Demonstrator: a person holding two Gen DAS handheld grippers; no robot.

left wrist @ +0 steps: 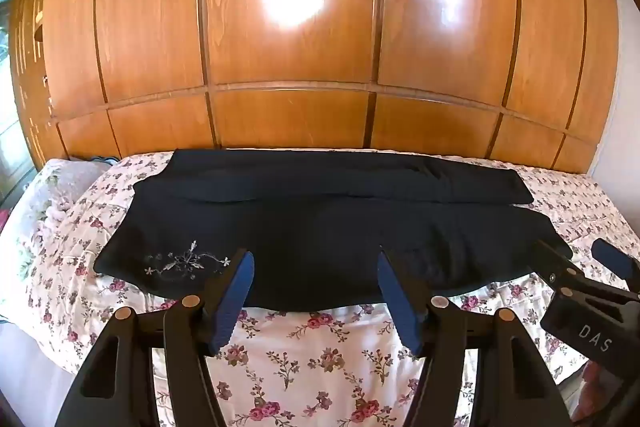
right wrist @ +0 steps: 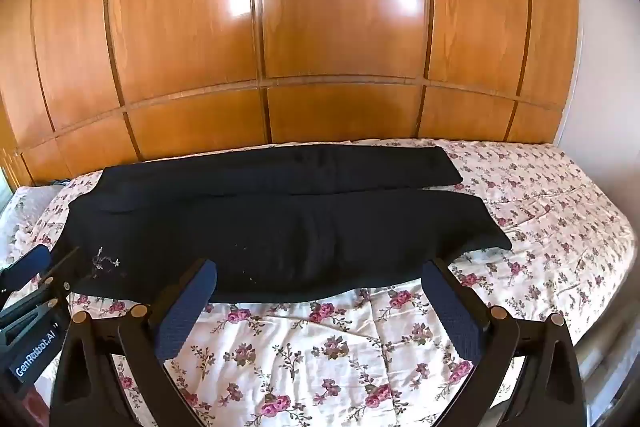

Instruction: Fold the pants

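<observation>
Black pants (left wrist: pixel 320 227) lie flat across a floral bedspread (left wrist: pixel 320 347), waist at the left and both legs running right. A pale embroidered flower (left wrist: pixel 188 261) marks the near left hip. My left gripper (left wrist: pixel 316 261) hovers open over the pants' near edge, with nothing between its blue pads. At the right of that view my right gripper (left wrist: pixel 576 255) is near the leg end. In the right wrist view the pants (right wrist: pixel 280 227) fill the middle and my right gripper (right wrist: pixel 320 269) stands wide open above their near edge. My left gripper (right wrist: pixel 52 261) shows at the left, by the embroidery (right wrist: pixel 106 261).
A glossy wooden wardrobe (left wrist: pixel 288 47) rises right behind the bed. A pillow (left wrist: pixel 60 187) lies at the bed's left end. Bare bedspread (right wrist: pixel 560 211) stretches past the leg ends, with a pale wall (right wrist: pixel 600 47) beyond. The bed's near edge drops off at the lower right.
</observation>
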